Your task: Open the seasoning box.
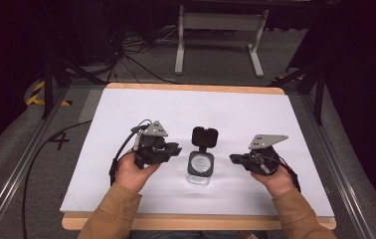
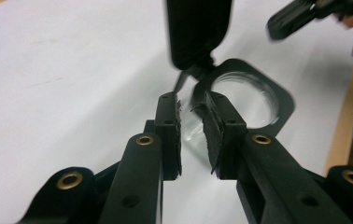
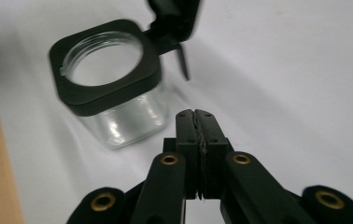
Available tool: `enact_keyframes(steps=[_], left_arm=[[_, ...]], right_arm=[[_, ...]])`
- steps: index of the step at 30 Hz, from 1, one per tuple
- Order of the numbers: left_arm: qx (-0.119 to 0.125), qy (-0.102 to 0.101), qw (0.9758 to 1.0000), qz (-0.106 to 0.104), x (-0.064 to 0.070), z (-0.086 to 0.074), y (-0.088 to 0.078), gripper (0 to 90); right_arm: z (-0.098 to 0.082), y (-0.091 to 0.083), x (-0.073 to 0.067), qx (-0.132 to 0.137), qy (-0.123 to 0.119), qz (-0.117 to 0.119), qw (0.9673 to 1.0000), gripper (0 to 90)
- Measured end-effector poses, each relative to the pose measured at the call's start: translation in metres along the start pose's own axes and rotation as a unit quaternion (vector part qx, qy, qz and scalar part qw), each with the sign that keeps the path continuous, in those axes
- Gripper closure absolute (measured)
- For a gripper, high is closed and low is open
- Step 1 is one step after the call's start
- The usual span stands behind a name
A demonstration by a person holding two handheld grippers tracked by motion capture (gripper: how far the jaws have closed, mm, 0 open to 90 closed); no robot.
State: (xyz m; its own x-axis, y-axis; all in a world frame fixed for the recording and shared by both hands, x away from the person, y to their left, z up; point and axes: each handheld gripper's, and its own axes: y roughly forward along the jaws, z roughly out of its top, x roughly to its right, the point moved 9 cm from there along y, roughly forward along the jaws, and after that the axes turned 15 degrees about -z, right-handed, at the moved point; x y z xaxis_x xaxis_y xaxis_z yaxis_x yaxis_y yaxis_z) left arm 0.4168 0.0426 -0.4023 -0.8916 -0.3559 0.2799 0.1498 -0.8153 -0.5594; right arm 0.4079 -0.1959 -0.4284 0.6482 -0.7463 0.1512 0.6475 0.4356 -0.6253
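White surface (image 1: 126,119), dark room behind. Glass jar (image 1: 200,167) mid-surface between grippers, hinged lid (image 1: 205,135) flipped open. Left gripper (image 1: 172,150) jaws part-open, empty; right gripper (image 1: 234,159) jaws closed, empty. Jar likely rigid, slippery, breakable; grip black collar (image 3: 104,88).

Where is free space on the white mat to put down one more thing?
The white mat is bare beyond the jar to the far wooden edge, and in both far corners. It is crowded near the front: left gripper, jar, right gripper.
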Motion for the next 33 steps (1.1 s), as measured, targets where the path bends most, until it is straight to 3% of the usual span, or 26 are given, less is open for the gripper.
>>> enact_keyframes(steps=[4, 8, 12, 16, 19, 24, 28, 33], left_arm=[[-0.008, -0.016, 0.9992, 0.037, -0.019, -0.008, -0.019, 72.4], [0.011, -0.046, 0.9973, 0.055, -0.039, -0.018, -0.034, 69.3], [0.017, -0.054, 0.9956, 0.075, -0.06, -0.032, -0.043, 64.7], [0.014, -0.063, 0.9954, 0.071, -0.076, -0.047, -0.047, 62.2], [0.017, -0.077, 0.9942, 0.072, -0.088, -0.058, -0.046, 60.2], [0.005, -0.113, 0.9877, 0.108, -0.108, -0.077, -0.044, 59.1], [-0.009, -0.132, 0.9856, 0.105, -0.117, -0.09, -0.037, 58.9], [-0.021, -0.132, 0.9852, 0.108, -0.12, -0.094, -0.034, 56.5]], right_arm=[[-0.002, -0.009, 0.029, 0.01, 0.021, -0.035, 0.9991, 86.2], [-0.012, -0.018, 0.064, 0.01, 0.048, -0.077, 0.9959, 81.9], [-0.025, -0.02, 0.09, 0.002, 0.06, -0.108, 0.9923, 74.8], [-0.04, -0.017, 0.113, -0.006, 0.072, -0.134, 0.9884, 65.4], [-0.054, -0.011, 0.125, -0.022, 0.076, -0.147, 0.986, 58.4], [-0.073, 0.0, 0.136, -0.044, 0.083, -0.155, 0.9834, 55.5], [-0.083, 0.006, 0.143, -0.048, 0.092, -0.152, 0.9828, 52.4], [-0.093, 0.012, 0.148, -0.059, 0.104, -0.156, 0.9805, 52.1]])
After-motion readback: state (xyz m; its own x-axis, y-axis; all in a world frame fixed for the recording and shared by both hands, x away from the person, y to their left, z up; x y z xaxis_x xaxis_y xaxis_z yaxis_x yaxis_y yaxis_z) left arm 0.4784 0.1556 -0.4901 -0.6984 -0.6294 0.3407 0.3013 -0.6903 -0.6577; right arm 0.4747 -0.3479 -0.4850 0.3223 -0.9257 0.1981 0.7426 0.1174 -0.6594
